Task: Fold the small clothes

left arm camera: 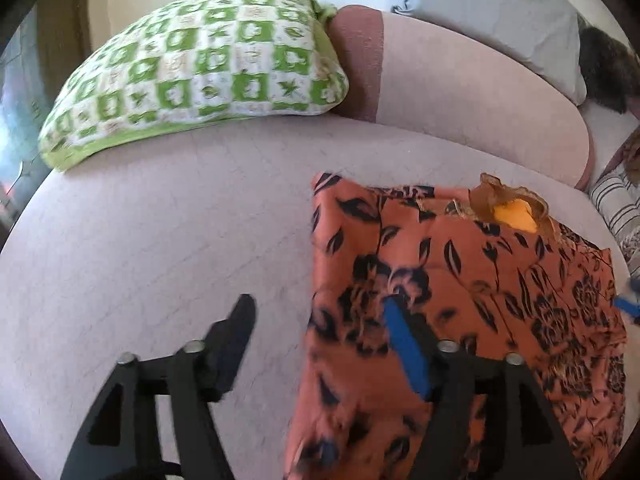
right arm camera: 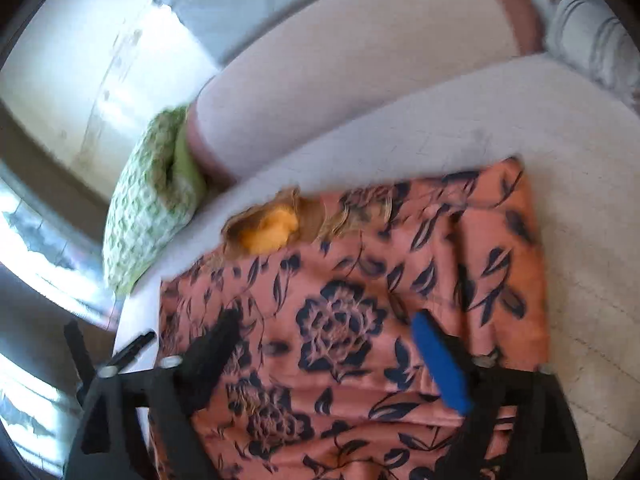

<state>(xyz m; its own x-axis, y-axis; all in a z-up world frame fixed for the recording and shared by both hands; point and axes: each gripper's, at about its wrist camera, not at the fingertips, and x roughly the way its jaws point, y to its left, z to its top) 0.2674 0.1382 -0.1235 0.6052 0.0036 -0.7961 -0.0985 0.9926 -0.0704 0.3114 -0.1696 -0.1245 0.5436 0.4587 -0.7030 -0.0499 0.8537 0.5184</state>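
A rust-orange garment (left arm camera: 460, 280) (right arm camera: 360, 260) printed with dark flowers lies flat on the pale seat surface (left arm camera: 160, 220), its yellow-lined neck opening (left arm camera: 514, 212) (right arm camera: 268, 228) at the far edge. My left gripper (left arm camera: 318, 304) is open and straddles the garment's left edge. Its blue-padded finger (left arm camera: 404, 344) is over the cloth and its black finger (left arm camera: 236, 332) over the bare seat. My right gripper (right arm camera: 325, 317) is open just above the middle of the garment, with nothing pinched between its fingers. The tip of its blue finger (left arm camera: 626, 306) shows at the right edge of the left wrist view.
A green-and-white checked pillow (left arm camera: 192, 72) (right arm camera: 148, 216) lies at the far left of the seat. A pinkish bolster (left arm camera: 460, 80) (right arm camera: 360, 52) runs along the back, with a grey cushion (left arm camera: 492, 12) behind it. Striped fabric (left arm camera: 616, 200) sits at the right edge.
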